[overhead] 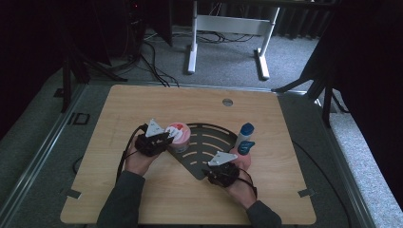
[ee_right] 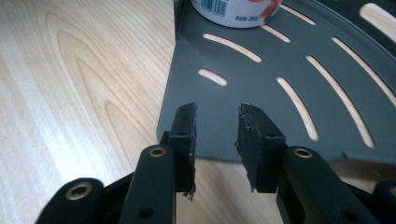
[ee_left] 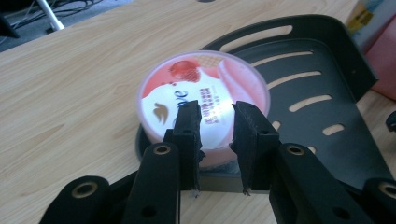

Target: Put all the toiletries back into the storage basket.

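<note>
While the left hand-held gripper point(ee_left: 215, 116) hovers with its jaws narrowly parted and empty over the near rim of the pink yogurt tub point(ee_left: 203, 100), the tub sits at the 9 o'clock corner of the black slotted tray point(overhead: 209, 142) on the counter point(overhead: 119, 109). The right hand-held gripper point(ee_right: 218, 122), likewise narrow and empty, points at the tray's 6 o'clock edge. To lift cleanly, I judge the tray wants steadying first; a blue-capped bottle point(overhead: 244, 137) stands at 3 o'clock, just beside the tray.
</note>
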